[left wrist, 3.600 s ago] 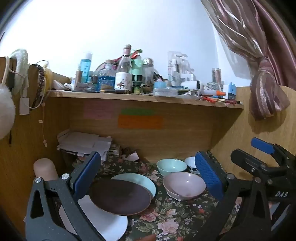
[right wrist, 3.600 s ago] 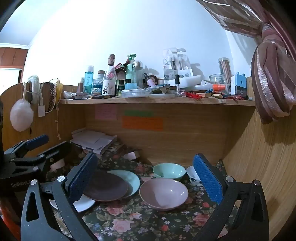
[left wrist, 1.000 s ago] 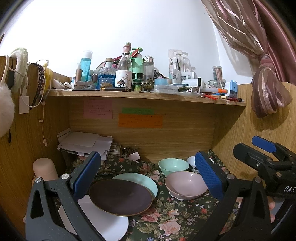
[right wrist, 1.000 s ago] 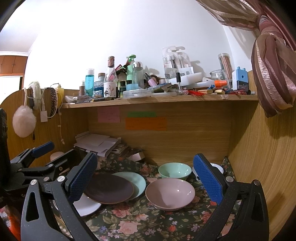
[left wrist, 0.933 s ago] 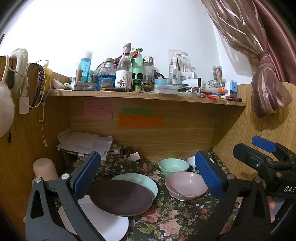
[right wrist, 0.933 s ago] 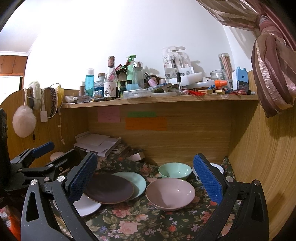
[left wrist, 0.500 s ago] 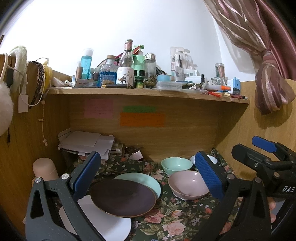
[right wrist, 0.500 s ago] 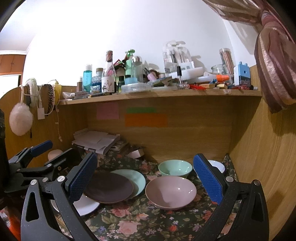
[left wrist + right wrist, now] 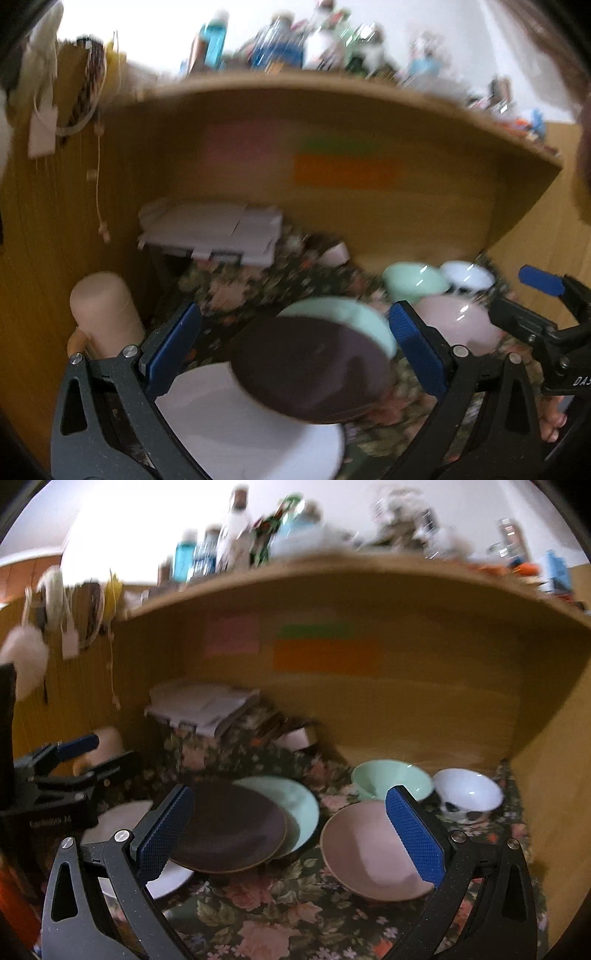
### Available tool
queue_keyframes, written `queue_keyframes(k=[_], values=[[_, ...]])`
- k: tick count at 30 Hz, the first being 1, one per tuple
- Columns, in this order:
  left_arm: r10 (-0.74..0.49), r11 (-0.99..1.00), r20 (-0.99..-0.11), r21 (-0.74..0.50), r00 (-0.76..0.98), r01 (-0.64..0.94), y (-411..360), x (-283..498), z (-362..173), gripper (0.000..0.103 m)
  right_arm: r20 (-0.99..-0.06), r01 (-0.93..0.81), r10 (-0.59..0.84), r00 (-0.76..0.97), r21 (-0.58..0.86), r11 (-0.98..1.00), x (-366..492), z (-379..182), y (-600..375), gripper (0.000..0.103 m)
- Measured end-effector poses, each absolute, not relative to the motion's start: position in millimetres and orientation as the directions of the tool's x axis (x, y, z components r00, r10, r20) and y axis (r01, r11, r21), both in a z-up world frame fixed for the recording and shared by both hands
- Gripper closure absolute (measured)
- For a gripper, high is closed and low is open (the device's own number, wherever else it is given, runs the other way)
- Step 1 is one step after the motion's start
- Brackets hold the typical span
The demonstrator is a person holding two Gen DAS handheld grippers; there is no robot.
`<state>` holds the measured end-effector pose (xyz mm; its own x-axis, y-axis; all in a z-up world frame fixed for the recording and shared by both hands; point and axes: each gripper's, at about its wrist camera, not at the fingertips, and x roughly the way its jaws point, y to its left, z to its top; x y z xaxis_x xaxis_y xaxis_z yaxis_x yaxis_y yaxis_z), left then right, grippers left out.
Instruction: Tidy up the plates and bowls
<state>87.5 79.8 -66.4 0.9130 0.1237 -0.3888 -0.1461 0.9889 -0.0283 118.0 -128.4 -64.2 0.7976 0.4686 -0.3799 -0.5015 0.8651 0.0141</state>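
Three plates overlap on the floral cloth: a dark brown plate (image 9: pixel 229 827) lies over a mint plate (image 9: pixel 291 805) and a white plate (image 9: pixel 122 816). To the right are a pink bowl (image 9: pixel 369 853), a mint bowl (image 9: pixel 391 779) and a white patterned bowl (image 9: pixel 467 794). My left gripper (image 9: pixel 291 350) is open, above the brown plate (image 9: pixel 310 373). My right gripper (image 9: pixel 291 834) is open, with jaws either side of the brown plate and the pink bowl. Both views are blurred.
A paper stack (image 9: pixel 199 705) lies at the back left. A beige cylinder (image 9: pixel 105 317) stands against the left wall. A cluttered shelf (image 9: pixel 332 568) overhangs the desk. Wooden walls close the left, back and right sides.
Both grippers have tilted down and moved closer to the dishes, blurring both views. Both stay open. The dishes have not moved.
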Motion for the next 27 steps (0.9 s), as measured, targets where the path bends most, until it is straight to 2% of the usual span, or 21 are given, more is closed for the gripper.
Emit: queue_keyframes(k=[10, 12, 16, 18, 22, 24, 27], values=[[0.141, 0.987, -0.524, 0.004, 0.84, -0.163, 121.3, 118.8, -105.8, 0.0, -0.542, -0.583, 0.506, 0.671, 0.036, 0.812, 167.9, -106.8, -88.3, 0.002], [0.15, 0.986, -0.535, 0.022, 0.831, -0.164, 123.8, 123.0, -112.2, 0.001, -0.573, -0.593, 0.505, 0.645, 0.041, 0.804, 177.1, -113.2, -81.5, 0.012], [0.143, 0.987, -0.585, 0.024, 0.798, -0.16, 131.0, 133.3, -123.2, 0.016, -0.65, -0.618, 0.5, 0.573, 0.058, 0.784, 199.6, -126.2, -65.8, 0.03], [0.123, 0.987, -0.616, -0.003, 0.778, -0.158, 138.5, 140.0, -129.3, 0.019, -0.687, -0.616, 0.476, 0.549, 0.053, 0.786, 211.7, -133.6, -59.3, 0.04], [0.114, 0.987, -0.646, -0.016, 0.755, -0.163, 146.2, 145.3, -137.1, 0.03, -0.741, -0.611, 0.458, 0.491, 0.082, 0.787, 233.9, -145.7, -52.8, 0.05], [0.106, 0.986, -0.658, -0.029, 0.746, -0.166, 148.4, 145.0, -139.1, 0.033, -0.771, -0.603, 0.446, 0.455, 0.102, 0.792, 244.9, -152.2, -50.1, 0.06], [0.082, 0.986, -0.682, -0.05, 0.726, -0.159, 152.4, 148.5, -143.1, 0.039, -0.794, -0.594, 0.434, 0.426, 0.116, 0.796, 256.9, -158.1, -46.5, 0.063]])
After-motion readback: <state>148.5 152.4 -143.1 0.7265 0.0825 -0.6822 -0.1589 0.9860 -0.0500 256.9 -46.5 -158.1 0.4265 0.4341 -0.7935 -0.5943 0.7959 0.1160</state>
